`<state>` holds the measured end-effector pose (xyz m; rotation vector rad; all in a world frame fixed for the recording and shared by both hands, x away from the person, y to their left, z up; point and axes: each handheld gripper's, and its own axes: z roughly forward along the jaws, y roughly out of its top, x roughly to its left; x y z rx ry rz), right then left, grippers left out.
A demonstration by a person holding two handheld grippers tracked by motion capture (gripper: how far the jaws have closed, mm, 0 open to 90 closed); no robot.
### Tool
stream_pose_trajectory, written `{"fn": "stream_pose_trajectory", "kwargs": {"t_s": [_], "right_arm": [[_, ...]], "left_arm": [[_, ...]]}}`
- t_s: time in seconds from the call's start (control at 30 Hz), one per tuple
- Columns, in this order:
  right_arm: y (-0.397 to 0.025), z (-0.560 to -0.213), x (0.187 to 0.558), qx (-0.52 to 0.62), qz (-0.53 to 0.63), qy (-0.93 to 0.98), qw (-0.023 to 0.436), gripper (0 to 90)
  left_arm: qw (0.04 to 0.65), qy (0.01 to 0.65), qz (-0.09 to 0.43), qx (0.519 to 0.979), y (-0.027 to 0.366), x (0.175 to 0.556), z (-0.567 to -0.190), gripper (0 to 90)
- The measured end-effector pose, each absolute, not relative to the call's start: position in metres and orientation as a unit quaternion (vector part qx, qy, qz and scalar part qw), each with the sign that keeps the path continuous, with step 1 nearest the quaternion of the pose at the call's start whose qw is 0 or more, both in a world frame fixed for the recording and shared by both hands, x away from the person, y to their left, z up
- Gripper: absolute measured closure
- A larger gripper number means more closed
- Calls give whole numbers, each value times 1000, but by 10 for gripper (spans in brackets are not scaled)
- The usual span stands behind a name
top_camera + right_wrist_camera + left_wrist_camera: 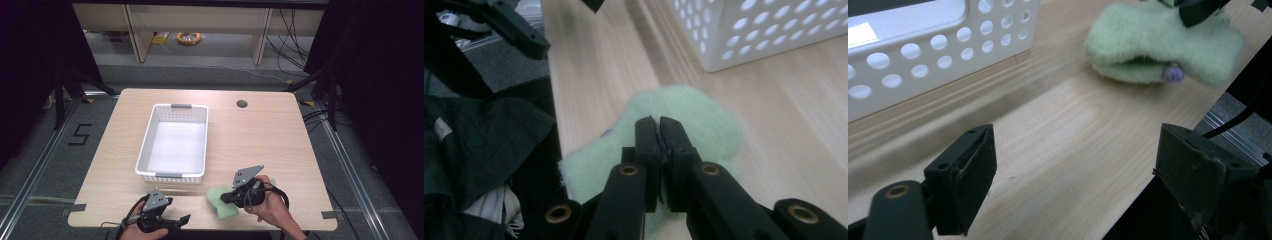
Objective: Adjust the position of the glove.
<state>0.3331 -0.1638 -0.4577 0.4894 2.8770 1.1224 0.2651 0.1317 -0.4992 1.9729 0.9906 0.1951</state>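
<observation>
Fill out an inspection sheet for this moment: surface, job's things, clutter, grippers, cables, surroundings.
Surface: light wooden table, round hole near the far edge.
Job's things: white perforated basket, empty; green fluffy cloth at the near edge.
Clutter: nothing seen.
Grippers: left gripper open over bare wood; right gripper has its jaws together over the cloth; whether it pinches cloth, cannot tell.
Cables: black lead trails from each gripper.
Surroundings: wooden shelving, floor cables, a yellow coil.
</observation>
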Motion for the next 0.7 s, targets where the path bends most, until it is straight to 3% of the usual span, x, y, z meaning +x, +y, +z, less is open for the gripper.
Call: {"fn": "stream_pose_trajectory", "kwargs": {"t_s": [0.5, 0.6, 0.7], "right_arm": [[-166, -483, 327, 141, 323, 936, -9, 857], [-168, -480, 322, 174, 327, 929, 8, 718], [-174, -474, 314, 211, 327, 921, 29, 664]], "left_arm": [[469, 375, 66, 797, 110, 278, -492, 216], [470, 362, 53, 803, 100, 286, -487, 274], [468, 351, 48, 810, 90, 292, -485, 320]]}}
